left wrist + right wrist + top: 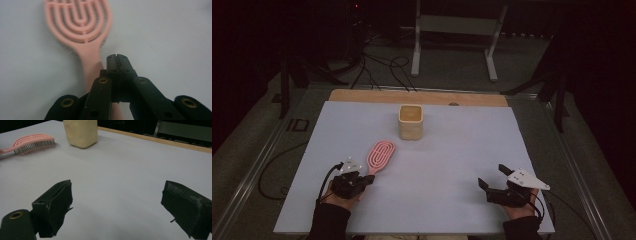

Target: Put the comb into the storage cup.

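Two items on white counter [452,165]: pink plastic vented hairbrush [381,154] left of centre, cream square cup [411,121] toward far edge. Left tool [368,180] pinched shut beside brush handle, gripping nothing; right tool [492,182] wide, idle. Next: open, straddle handle.

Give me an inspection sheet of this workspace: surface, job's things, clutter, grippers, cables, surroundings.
Surface: pale sheet over a wooden table, its bare edge at the far side.
Job's things: pink hairbrush lying flat, bristles down; cream container upright beyond it, apart from it.
Clutter: nothing seen.
Grippers: left gripper shut, jaws meeting empty just right of the brush handle; right gripper open, empty, resting near the sheet's right corner.
Cables: black leads on the floor beyond the table.
Surroundings: dark room, white metal stand behind.
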A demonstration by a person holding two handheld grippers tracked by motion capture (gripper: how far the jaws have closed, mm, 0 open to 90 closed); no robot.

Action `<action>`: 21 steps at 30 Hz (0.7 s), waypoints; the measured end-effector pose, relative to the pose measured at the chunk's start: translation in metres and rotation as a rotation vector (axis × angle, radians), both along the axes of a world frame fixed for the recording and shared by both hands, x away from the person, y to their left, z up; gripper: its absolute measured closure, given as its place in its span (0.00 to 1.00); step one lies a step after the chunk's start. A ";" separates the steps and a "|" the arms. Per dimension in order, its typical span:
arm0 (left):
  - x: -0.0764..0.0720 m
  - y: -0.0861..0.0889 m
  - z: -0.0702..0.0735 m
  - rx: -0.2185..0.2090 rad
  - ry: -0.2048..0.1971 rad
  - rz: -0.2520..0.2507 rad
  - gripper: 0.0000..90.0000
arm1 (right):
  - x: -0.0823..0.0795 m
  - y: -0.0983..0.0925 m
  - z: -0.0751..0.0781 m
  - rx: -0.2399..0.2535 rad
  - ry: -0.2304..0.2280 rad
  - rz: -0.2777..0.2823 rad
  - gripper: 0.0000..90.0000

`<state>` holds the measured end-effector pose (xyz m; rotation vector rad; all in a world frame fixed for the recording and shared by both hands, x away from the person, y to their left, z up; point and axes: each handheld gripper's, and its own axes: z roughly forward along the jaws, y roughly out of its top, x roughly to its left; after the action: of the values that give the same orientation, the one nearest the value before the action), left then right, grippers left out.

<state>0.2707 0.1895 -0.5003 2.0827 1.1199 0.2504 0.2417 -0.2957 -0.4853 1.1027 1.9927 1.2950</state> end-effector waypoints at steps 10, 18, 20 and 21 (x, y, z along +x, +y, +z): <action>0.001 0.018 0.002 -0.009 -0.003 0.067 1.00 | 0.000 0.001 0.000 -0.004 0.000 0.001 0.11; 0.001 0.016 0.002 -0.002 -0.004 0.057 1.00 | 0.000 0.001 0.000 -0.004 0.001 0.002 0.11; 0.001 0.016 0.003 -0.011 -0.008 0.052 0.99 | 0.000 0.001 0.000 -0.004 0.001 0.002 0.11; 0.001 0.016 0.003 -0.011 -0.008 0.052 0.99 | 0.000 0.001 0.000 -0.004 0.001 0.002 0.11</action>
<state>0.2717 0.2056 -0.4976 2.0434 1.1691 0.2769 0.2419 -0.2946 -0.4857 1.0994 1.9968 1.2915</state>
